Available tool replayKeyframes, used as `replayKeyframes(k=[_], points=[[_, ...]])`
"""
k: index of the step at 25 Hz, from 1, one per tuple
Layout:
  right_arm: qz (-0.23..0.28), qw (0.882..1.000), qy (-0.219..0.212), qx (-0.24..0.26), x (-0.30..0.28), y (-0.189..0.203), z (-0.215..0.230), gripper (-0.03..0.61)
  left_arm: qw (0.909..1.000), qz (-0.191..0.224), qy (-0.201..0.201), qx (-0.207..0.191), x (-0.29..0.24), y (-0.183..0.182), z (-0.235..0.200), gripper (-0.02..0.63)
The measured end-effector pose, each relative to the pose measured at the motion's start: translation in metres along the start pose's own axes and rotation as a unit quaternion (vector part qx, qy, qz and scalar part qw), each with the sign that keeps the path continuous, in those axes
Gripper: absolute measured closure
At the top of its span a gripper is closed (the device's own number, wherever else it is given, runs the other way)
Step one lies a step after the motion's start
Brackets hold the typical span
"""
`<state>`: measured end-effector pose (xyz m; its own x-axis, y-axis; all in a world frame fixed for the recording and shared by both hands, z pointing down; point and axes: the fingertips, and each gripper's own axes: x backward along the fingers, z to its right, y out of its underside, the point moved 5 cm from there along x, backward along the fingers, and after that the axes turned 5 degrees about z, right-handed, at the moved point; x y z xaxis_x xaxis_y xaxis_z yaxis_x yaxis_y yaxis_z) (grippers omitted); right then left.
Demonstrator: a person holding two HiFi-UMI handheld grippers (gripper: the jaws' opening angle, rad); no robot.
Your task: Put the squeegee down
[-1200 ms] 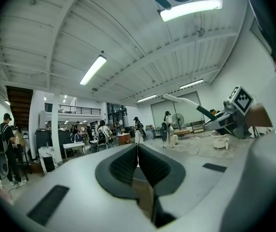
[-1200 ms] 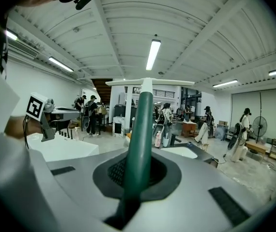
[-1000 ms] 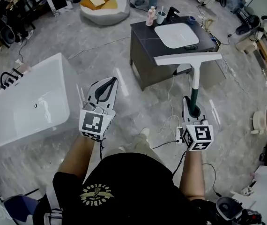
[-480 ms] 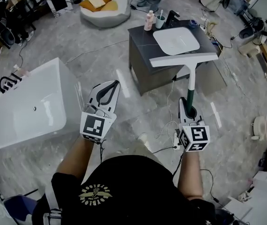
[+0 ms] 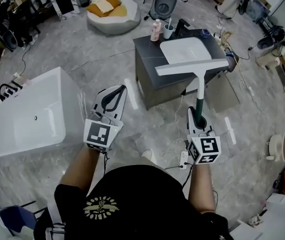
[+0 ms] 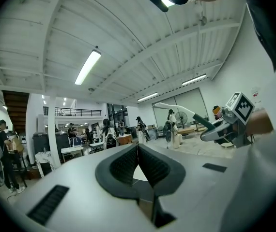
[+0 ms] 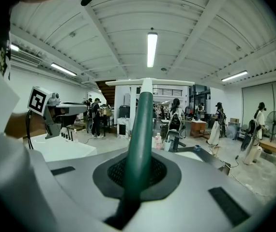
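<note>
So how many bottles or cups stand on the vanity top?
2: a pink bottle and a cup, side by side at the vanity's back edge, left of the black tap. The squeegee covers the front edge, so others may be hidden.

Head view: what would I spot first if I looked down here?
The long white squeegee with its green handle, sticking out from the right gripper toward the dark sink cabinet ahead. Then the big white bathtub on the floor at the left.
</note>
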<state>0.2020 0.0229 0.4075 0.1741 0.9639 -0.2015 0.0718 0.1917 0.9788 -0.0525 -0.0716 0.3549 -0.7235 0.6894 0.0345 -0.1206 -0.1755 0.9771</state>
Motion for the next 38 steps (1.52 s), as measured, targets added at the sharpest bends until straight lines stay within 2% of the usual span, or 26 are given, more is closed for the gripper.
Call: replayKeyframes(k=[6, 12, 20, 24, 28, 38], points=[[0.010, 1.000, -0.019, -0.001, -0.018, -0.003, 0.040, 0.551, 0.9999, -0.004, -0.016, 0.003, -0.034, -0.003, 0.012, 0.591], [0.014, 0.999, -0.030, 0.002, -0.032, 0.000, 0.062, 0.551, 0.9990, -0.017, -0.041, -0.007, -0.042, 0.004, 0.016, 0.590], [0.013, 0.999, -0.044, -0.005, -0.049, -0.007, 0.068, 0.551, 0.9963, 0.026, -0.075, -0.034, -0.046, -0.005, 0.008, 0.591], [0.013, 0.999, -0.042, -0.004, -0.061, -0.005, 0.073, 0.551, 0.9965, 0.031, -0.068, -0.039, -0.056, -0.005, 0.002, 0.591], [0.008, 0.999, -0.041, -0.001, -0.079, -0.005, 0.075, 0.551, 0.9977, 0.041, -0.049, -0.024, -0.079, -0.001, -0.009, 0.591], [-0.007, 1.000, -0.028, 0.002, -0.144, -0.014, 0.097, 0.551, 0.9995, 0.026, -0.013, -0.011, -0.152, 0.019, -0.052, 0.591]])
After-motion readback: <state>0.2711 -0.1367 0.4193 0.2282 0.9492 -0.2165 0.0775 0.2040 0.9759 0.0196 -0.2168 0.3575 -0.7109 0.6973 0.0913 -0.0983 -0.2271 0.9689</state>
